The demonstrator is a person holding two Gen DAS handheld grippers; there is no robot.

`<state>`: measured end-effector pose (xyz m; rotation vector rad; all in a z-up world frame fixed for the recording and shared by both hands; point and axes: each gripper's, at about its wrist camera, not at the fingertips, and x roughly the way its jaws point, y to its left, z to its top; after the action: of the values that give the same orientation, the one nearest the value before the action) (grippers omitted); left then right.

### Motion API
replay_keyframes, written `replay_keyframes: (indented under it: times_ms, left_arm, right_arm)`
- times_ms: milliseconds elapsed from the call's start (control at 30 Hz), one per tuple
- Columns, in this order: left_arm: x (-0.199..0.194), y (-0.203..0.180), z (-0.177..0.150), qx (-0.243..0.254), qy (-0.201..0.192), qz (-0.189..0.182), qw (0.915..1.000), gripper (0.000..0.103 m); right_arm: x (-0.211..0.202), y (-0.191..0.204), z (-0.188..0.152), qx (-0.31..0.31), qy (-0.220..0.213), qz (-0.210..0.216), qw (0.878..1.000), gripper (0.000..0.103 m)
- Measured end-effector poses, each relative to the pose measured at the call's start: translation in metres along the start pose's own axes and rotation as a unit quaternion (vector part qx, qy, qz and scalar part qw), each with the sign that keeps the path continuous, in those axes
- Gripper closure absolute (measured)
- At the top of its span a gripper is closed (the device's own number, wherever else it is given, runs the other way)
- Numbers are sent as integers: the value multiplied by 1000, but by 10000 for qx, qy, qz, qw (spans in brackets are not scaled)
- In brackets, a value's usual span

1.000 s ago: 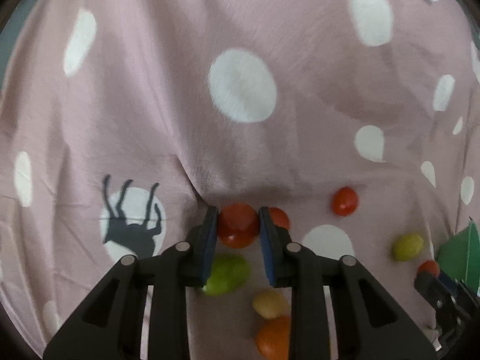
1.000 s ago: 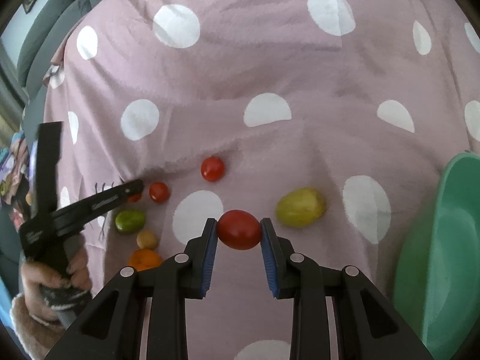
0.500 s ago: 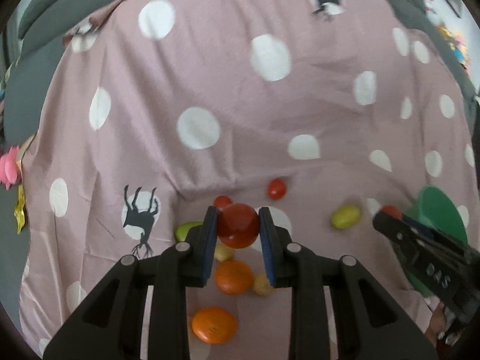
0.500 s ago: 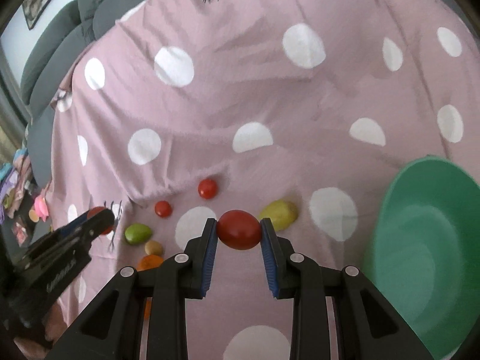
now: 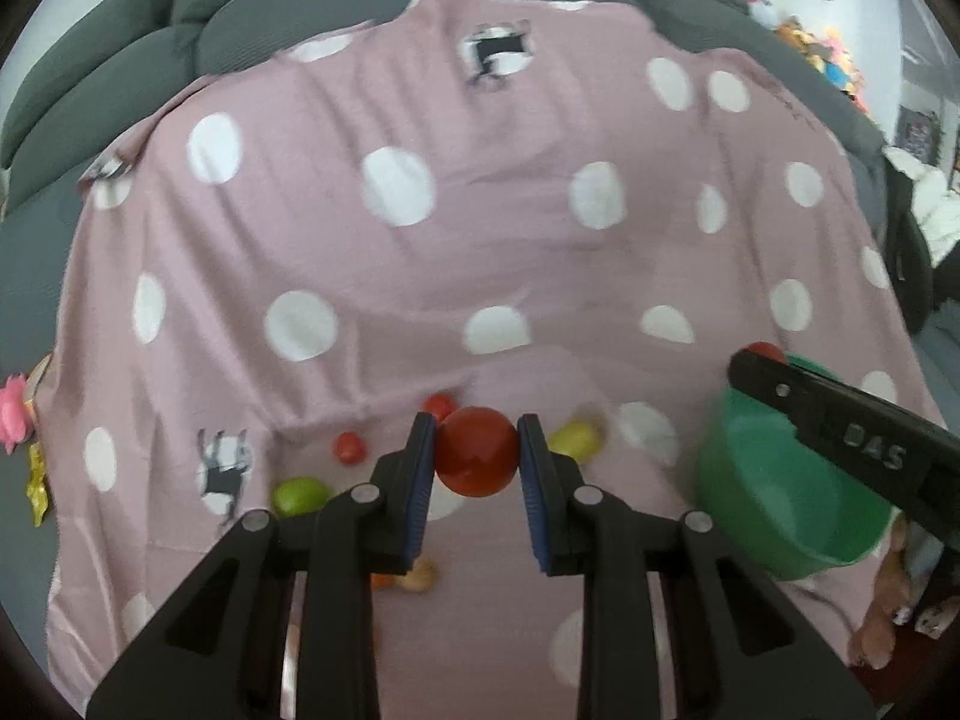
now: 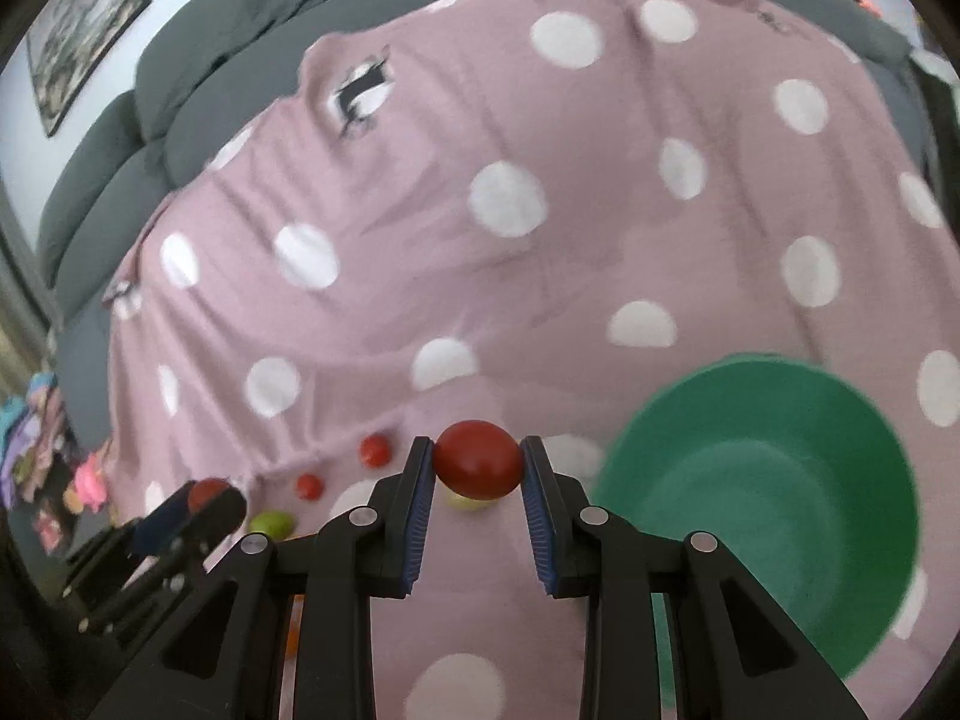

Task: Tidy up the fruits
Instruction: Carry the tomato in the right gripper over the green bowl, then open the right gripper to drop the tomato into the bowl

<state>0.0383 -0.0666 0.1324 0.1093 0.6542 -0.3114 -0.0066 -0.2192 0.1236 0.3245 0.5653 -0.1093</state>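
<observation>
Left wrist view is showing both grippers rising off the pink polka-dot cloth (image 5: 540,252), the left gripper (image 5: 477,461) and right gripper (image 6: 477,461) each clamping a round red tomato (image 5: 476,459) (image 6: 477,459), now heading toward the green plastic bowl (image 6: 762,498), likely for dropping.

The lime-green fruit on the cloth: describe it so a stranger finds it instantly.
Start at the pink polka-dot cloth and find its animal-silhouette dot. Just right of it lies the lime-green fruit, the only bright green piece; its neighbours are red, yellow or orange.

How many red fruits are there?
4: one in the left gripper, one in the right gripper, two small red fruits on the pink cloth, at and. More could be hidden.
</observation>
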Motion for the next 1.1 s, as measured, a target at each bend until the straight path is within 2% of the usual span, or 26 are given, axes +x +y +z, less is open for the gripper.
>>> replay_keyframes:
  times_ms: [133,200,333,567,1100]
  left_arm:
    - [4,-29,1,58,6,-234,9997,76]
    - [9,-46,0,163,66,-364,9992,76]
    - [17,-74,0,318,150,-477,9982,76]
    - [32,-110,-1,469,335,-686,9960,76]
    - [50,-153,-5,654,681,-1098,9895,76]
  right_arm:
    - [-8,-24,4,244,-80,-166,9995,73]
    - [-14,-39,6,374,-161,-387,9984,73]
    - [-23,-65,6,618,-266,-625,9958,73]
    - [-21,-102,4,998,-149,-965,9902,72]
    - [-14,-137,-3,1409,163,-1372,9803,72]
